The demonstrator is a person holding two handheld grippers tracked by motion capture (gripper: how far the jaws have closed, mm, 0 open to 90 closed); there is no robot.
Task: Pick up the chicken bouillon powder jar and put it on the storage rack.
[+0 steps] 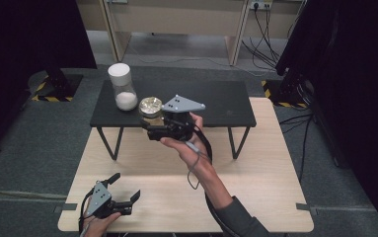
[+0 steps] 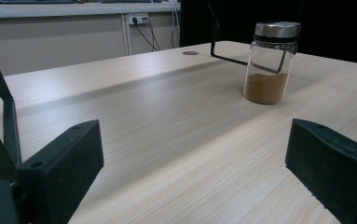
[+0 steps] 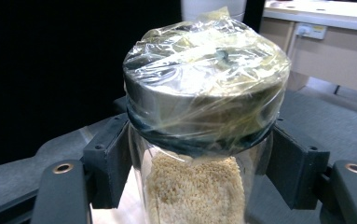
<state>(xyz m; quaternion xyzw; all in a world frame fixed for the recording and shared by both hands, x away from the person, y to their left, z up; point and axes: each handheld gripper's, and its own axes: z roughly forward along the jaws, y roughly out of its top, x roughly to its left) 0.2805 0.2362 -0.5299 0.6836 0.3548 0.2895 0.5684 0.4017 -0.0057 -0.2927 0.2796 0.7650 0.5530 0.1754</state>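
Jar [image 3: 199, 140] upright, lid up, in R hand-held gripper [image 3: 199, 168]

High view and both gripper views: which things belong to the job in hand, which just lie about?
In the job:
right tool, jaws against the jar
film-capped jar of pale grains

Lying about:
white-lidded jar
jar of brown powder
left tool, open over the wooden table
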